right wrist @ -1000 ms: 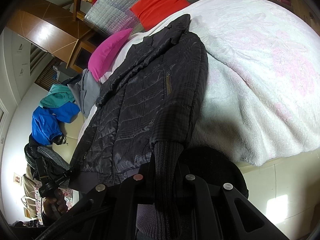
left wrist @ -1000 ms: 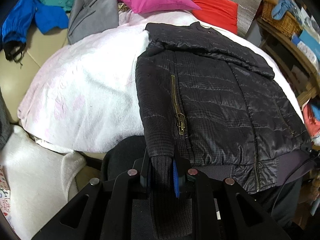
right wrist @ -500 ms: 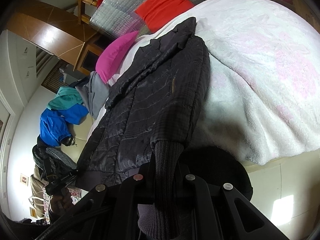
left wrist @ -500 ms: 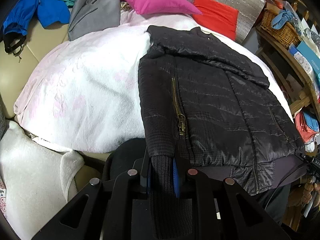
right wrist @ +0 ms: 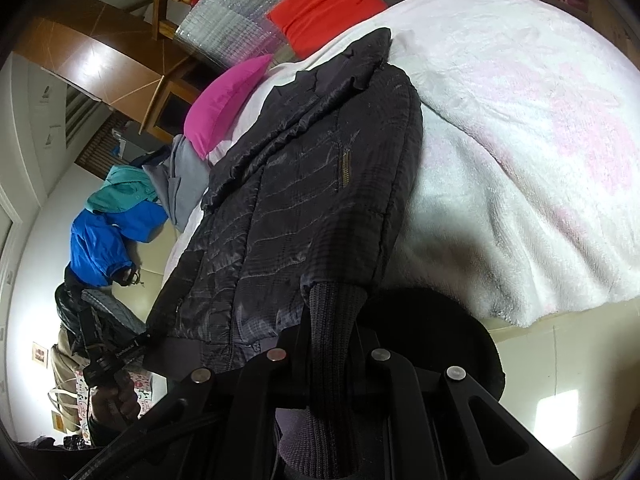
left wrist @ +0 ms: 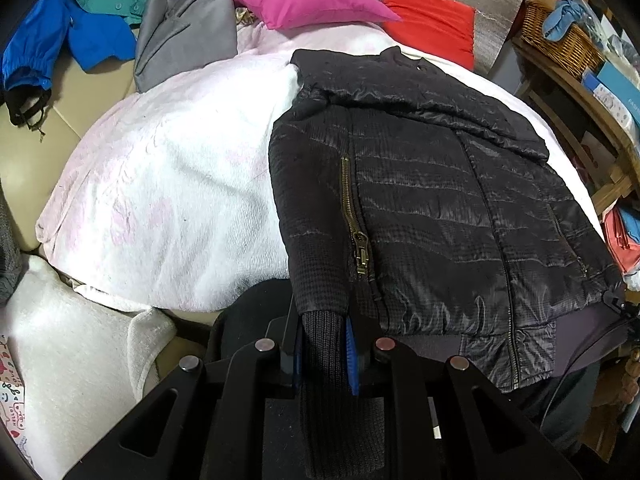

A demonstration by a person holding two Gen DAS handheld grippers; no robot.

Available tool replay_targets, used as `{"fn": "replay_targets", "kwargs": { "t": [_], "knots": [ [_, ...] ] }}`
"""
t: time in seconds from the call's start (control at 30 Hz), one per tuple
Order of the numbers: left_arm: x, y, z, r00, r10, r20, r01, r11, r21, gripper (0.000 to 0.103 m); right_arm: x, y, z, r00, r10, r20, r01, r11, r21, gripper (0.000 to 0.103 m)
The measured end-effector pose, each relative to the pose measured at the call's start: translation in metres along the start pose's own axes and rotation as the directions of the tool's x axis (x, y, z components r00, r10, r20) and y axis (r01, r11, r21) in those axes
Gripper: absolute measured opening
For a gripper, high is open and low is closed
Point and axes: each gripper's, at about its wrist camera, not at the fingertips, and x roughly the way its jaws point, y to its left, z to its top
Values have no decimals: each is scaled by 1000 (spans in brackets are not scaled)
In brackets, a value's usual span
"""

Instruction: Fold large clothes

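Jackets: one black puffer jacket [left wrist: 432,208] on the white blanket [left wrist: 172,200]
Cushions: one pink cushion [left wrist: 312,0], one red cushion [left wrist: 428,28]
Left gripper [left wrist: 324,344]: pinching a knit cuff [left wrist: 324,332]
Right gripper [right wrist: 332,340]: pinching the other cuff [right wrist: 334,308]

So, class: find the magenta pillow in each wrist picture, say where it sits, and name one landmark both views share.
Left wrist view: the magenta pillow lies at top centre, beyond the black quilted jacket, left of the red cushion.
Right wrist view: the magenta pillow is at upper left, touching the jacket's left edge.
Shared landmark: the red cushion against the silver quilted panel.
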Motion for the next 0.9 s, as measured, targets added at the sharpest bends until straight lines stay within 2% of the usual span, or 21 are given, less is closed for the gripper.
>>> {"fn": "replay_targets", "kwargs": {
  "t": [0.33,0.9],
  "knots": [
    [-7,-1,-6,999,16,29,-17,1000,15,18,-5,2,-4,1000,-12,11,12,1000,-10,12],
    [-8,-6,-5,999,30,31,-31,999,28,18,-4,-4,0,1000,-2,8,2,1000,-3,12]
  ]
}}
